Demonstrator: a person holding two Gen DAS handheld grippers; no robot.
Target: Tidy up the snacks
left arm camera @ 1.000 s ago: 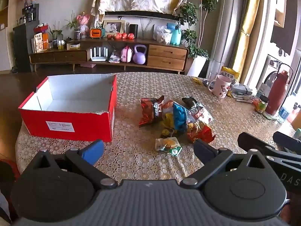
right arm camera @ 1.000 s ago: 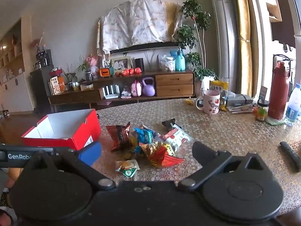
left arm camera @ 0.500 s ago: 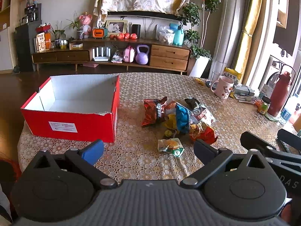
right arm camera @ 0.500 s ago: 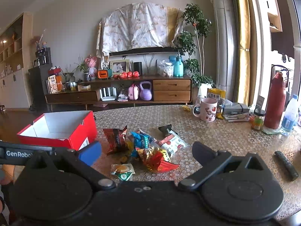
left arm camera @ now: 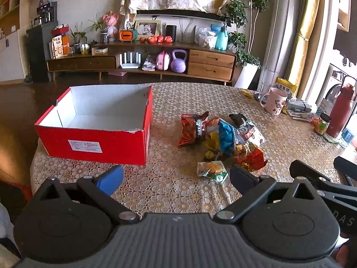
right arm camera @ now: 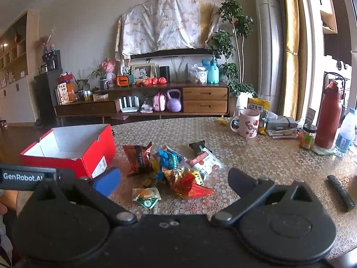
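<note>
On the round worktop (left arm camera: 174,102), covered with a patterned cloth, a red box (left arm camera: 98,122) stands open at the left, its white inside showing nothing in it. To its right, well apart from it, lies the snack pile (left arm camera: 223,138): a dark red foil bag (left arm camera: 189,129) nearest the box, a blue packet (left arm camera: 226,137) in the middle, a white packet with red print (right arm camera: 205,162) behind, a red-orange bag (left arm camera: 251,156) at the near right. A small green-edged packet (left arm camera: 212,170) lies flat just in front of the pile, closest to both grippers.

Left gripper (left arm camera: 176,177): held low over the near edge of the worktop, fingers spread wide, nothing between them. The small packet sits just ahead of its right finger (left arm camera: 243,176).

Right gripper (right arm camera: 174,181): also spread wide and holding nothing, facing the pile from the near side; the small packet (right arm camera: 146,197) and the red-orange bag (right arm camera: 185,182) show in the gap. The left gripper's body crosses its lower left view.

Far right of the worktop: pink mug (right arm camera: 246,122), red bottle (right arm camera: 330,116), clear water bottle (right arm camera: 345,131), small jar (right arm camera: 309,136). A black stick-shaped object (right arm camera: 340,192) lies near the right edge. A wooden sideboard (right arm camera: 142,102) stands against the back wall.
</note>
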